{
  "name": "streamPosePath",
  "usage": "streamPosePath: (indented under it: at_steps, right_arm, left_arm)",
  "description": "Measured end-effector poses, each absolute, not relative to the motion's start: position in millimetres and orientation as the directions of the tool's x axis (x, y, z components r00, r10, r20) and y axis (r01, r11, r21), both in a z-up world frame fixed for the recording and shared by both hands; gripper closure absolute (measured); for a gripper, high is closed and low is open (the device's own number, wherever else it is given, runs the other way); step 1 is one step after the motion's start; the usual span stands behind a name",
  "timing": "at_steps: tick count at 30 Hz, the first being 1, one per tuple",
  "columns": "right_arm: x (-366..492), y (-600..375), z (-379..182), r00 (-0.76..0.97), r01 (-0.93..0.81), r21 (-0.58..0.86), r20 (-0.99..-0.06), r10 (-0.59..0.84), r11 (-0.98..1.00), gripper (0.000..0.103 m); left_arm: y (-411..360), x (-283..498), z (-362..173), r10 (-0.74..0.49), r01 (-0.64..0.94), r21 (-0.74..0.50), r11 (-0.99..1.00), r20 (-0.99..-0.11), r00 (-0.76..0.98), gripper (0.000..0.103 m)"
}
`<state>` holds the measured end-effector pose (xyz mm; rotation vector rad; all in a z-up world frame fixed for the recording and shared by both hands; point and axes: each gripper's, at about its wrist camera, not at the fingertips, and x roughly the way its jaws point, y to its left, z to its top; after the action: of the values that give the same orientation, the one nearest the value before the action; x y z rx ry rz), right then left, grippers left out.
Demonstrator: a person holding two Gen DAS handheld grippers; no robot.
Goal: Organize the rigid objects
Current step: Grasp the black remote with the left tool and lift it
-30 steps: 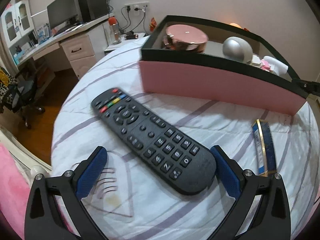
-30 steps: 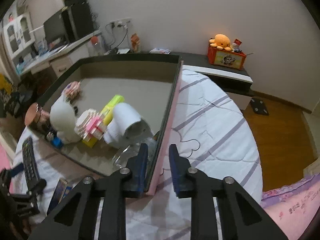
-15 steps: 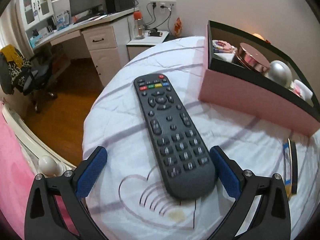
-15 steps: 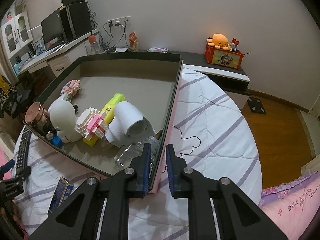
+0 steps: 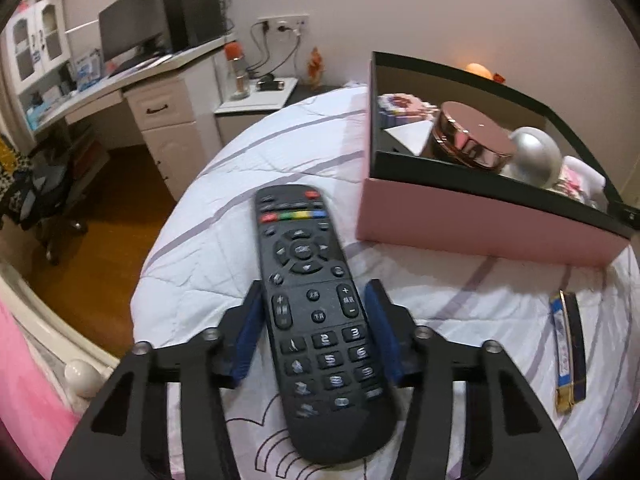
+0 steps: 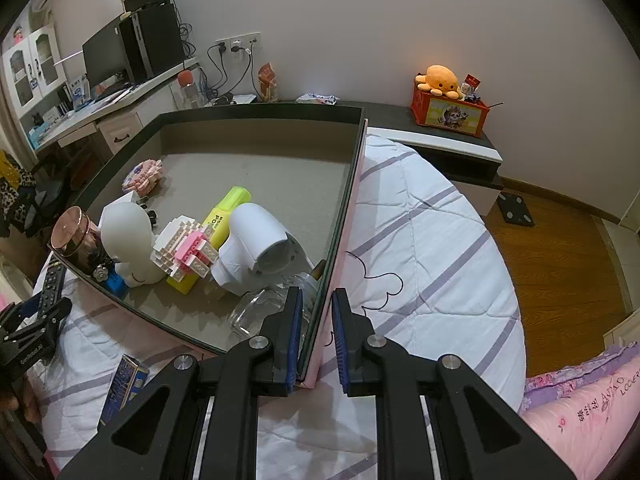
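My left gripper is shut on a black remote control, its blue pads pressed on both long sides; the remote's far end points at the bed edge. It also shows in the right wrist view. A pink box with a dark rim stands to the right on the bed. My right gripper is shut on that box's right wall, one pad inside, one outside. In the box lie a white hair dryer, a yellow highlighter, a brick model, a white figure, a copper-lidded jar and a glass jar.
A blue and gold flat box lies on the striped white quilt right of the remote; it also shows in the right wrist view. The bed edge drops to a wooden floor on the left. A desk stands beyond.
My left gripper has closed from wide open onto the remote's sides and moved forward along it. My right gripper stays clamped on the box wall; the view has shifted slightly.
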<state>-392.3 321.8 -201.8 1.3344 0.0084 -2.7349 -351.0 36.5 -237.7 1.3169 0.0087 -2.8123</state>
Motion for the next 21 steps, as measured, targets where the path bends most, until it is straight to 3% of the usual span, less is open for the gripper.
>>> streamPosePath:
  at_steps: [21]
  right_arm:
    - [-391.3,320.8,-203.1,-0.607,0.090,0.047,-0.789,-0.092,-0.995,0.088]
  left_arm:
    - [39.1,-350.0,-234.1,0.005,-0.060,0.046,-0.997,-0.747,-0.665,0.057]
